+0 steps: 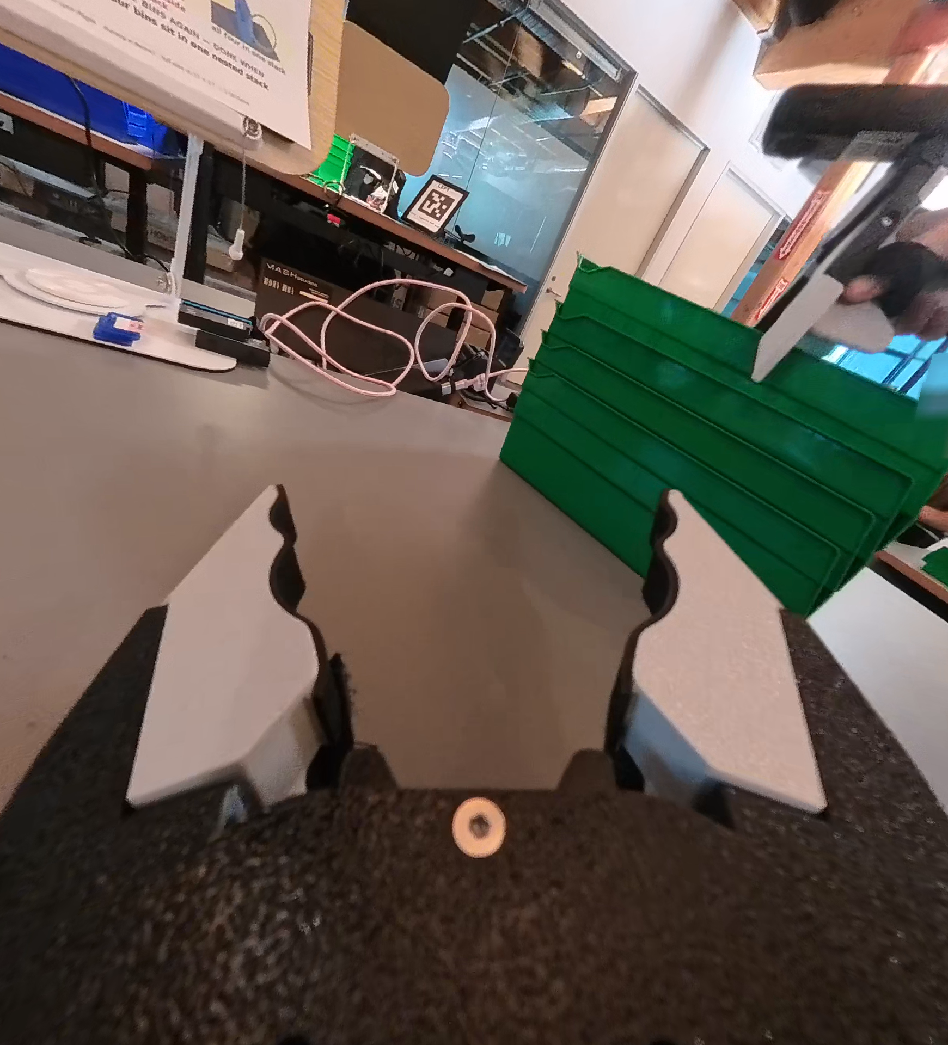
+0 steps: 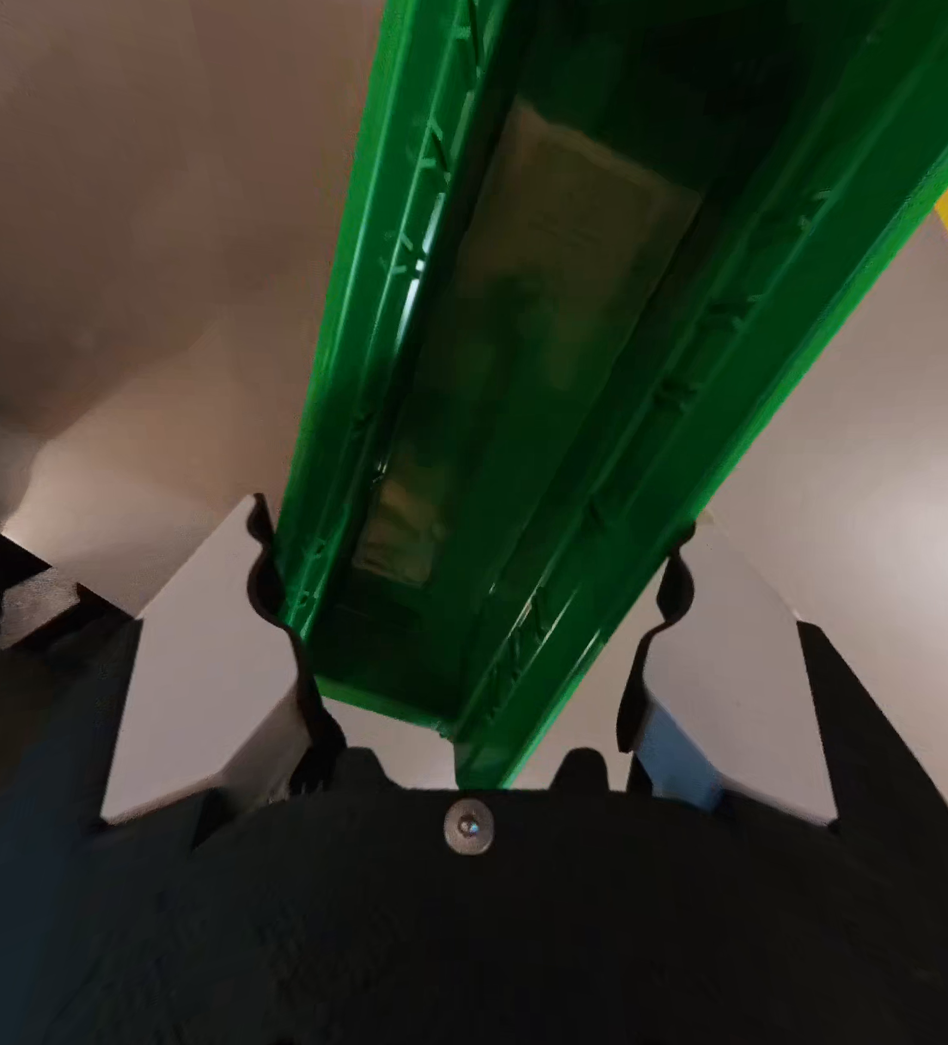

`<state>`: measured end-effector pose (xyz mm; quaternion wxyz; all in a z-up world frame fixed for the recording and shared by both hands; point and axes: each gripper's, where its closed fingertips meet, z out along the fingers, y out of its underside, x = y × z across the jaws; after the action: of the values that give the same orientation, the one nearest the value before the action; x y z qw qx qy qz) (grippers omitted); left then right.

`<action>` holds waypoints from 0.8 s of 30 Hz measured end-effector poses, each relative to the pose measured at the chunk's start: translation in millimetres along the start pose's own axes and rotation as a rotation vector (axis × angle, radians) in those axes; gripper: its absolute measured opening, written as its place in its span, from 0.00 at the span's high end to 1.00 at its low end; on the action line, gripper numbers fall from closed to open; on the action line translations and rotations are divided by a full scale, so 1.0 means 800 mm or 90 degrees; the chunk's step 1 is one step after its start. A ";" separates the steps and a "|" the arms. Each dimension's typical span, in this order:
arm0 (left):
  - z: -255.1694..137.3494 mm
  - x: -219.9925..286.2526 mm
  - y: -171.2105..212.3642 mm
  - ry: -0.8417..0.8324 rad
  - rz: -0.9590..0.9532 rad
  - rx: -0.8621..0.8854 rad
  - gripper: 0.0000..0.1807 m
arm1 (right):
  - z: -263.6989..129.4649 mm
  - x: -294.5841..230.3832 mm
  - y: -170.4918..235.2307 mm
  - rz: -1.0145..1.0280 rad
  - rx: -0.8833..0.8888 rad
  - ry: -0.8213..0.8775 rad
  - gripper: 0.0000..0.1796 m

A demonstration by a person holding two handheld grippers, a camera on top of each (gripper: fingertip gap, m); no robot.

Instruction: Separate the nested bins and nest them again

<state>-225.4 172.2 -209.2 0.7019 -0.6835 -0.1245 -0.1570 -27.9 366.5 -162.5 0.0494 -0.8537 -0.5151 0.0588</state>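
- The green bins (image 1: 703,452) stand nested in one stack on the grey table (image 1: 177,452), at its right side in the left wrist view; four stepped rims show along the stack's long wall.
- In the right wrist view the stack (image 2: 545,367) runs lengthwise up from between the fingers, its near end sitting in the gap; a pale label lies on the dark floor of the top bin.
- The right gripper (image 2: 468,599) is spread wide, its jaws straddling the bin's near end. The left finger (image 2: 205,650) lies against the bin's outer rim; whether the right finger presses the other rim I cannot tell.
- From the left wrist view, the right gripper (image 1: 794,333) comes down at the stack's top rim, held by a gloved hand (image 1: 913,288).
- The left gripper (image 1: 471,565) hovers low over the table, jaws released and empty, with the stack just beyond its right finger (image 1: 715,622).
- Farther back on the table lie a pink cable (image 1: 369,333), a white board (image 1: 64,305) with a small blue item (image 1: 118,329), and a white stand carrying a printed sheet (image 1: 222,45).
- Beyond stand other benches, a square marker card (image 1: 436,204), blue crates (image 1: 92,102), a glass wall and a wooden post (image 1: 833,186).
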 end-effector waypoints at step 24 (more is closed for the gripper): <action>-0.008 -0.002 -0.006 0.014 -0.046 0.027 0.32 | -0.160 0.125 0.085 0.096 0.247 0.016 0.37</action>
<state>-229.3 166.0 -205.8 0.7117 -0.6616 -0.1448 -0.1867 96.7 420.4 -50.6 0.2150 -0.8650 -0.4278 0.1501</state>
